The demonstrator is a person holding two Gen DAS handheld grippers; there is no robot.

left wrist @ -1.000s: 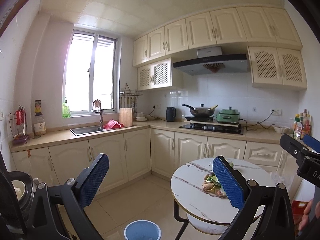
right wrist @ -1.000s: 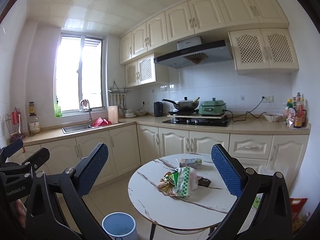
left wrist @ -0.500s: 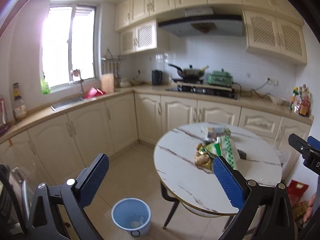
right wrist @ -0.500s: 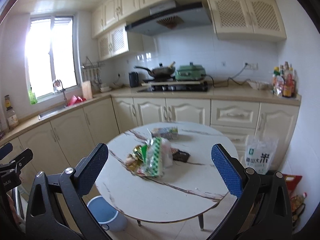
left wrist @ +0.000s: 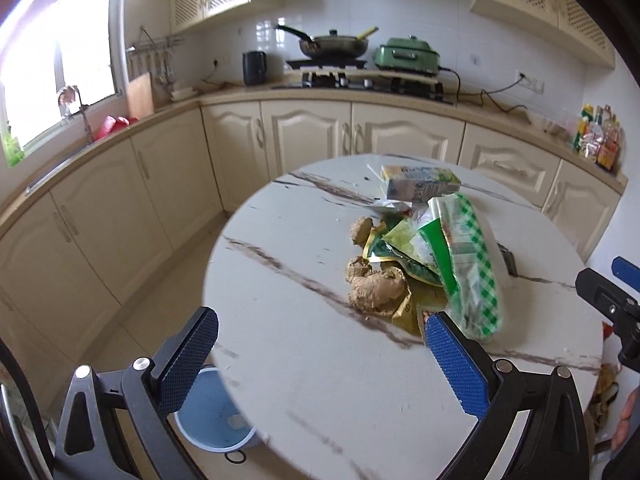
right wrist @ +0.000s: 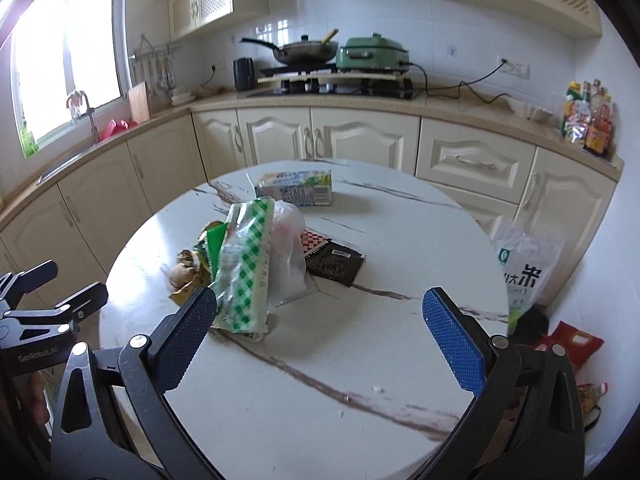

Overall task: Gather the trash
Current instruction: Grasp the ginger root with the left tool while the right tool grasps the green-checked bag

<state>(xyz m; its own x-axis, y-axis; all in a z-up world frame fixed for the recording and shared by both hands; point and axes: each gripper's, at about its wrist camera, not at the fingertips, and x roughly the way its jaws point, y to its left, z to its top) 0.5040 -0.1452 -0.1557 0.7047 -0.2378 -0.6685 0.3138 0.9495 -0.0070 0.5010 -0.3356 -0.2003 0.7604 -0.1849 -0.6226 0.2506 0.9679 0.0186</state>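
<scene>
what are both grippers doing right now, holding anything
Left gripper: jaws open, holding nothing, above the table.
Right gripper: jaws open, holding nothing, above the same table.

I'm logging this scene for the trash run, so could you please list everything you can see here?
Round table: one, white marble, centre.
Checked bag: one, green-white, on table.
Ginger: two pieces, tan, beside bag.
Carton: one, lying at table's far side.
Dark packet: one, right of bag.
Bin: one, blue, floor by table.
Rice sack: one, white, floor.
Wok: one, stove.
Left gripper: open.
Right gripper: open.
</scene>
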